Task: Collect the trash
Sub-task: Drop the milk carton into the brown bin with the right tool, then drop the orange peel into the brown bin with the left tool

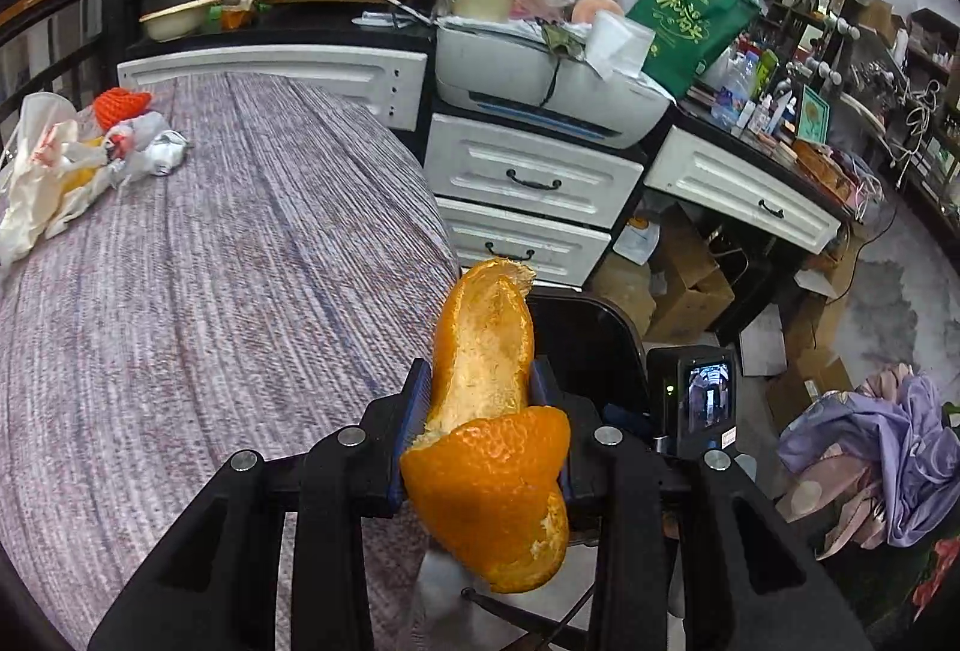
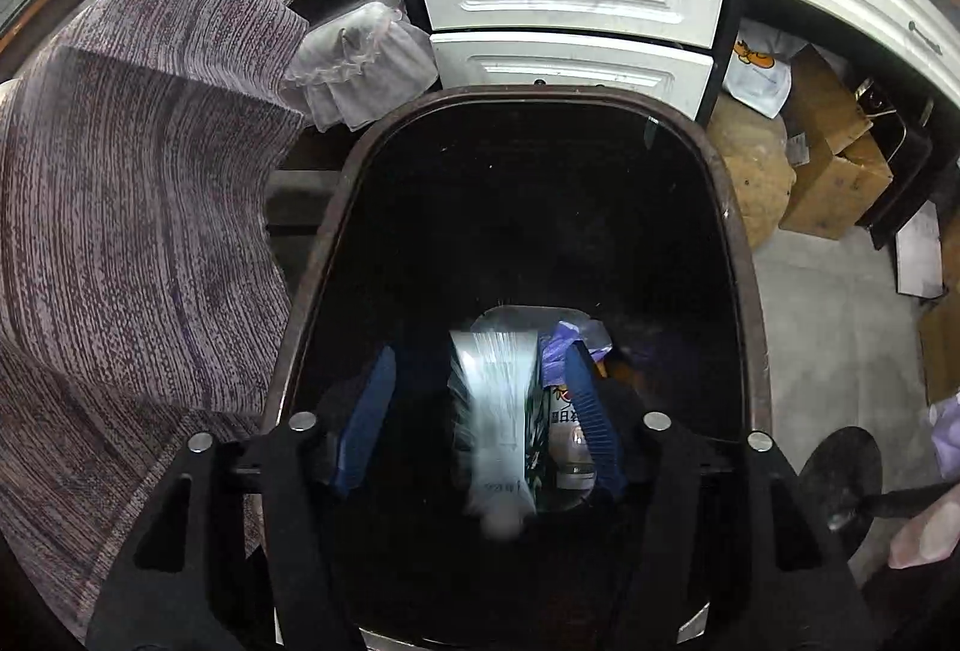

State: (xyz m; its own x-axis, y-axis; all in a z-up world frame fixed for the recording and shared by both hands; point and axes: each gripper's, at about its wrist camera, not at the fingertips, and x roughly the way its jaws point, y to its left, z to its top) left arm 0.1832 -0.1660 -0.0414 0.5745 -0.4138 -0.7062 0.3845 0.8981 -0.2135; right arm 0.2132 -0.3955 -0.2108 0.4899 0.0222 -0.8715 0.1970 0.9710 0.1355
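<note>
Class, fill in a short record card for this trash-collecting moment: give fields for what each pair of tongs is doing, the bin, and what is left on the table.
Left tongs: shut on an orange peel, above the table edge
Right tongs: open, over the bin; a blurred white packet sits between the pads, untouched
Bin: dark, open, some wrappers at the bottom
Table: purple woven cloth; crumpled white wrappers and an orange knitted item at the far left
</note>
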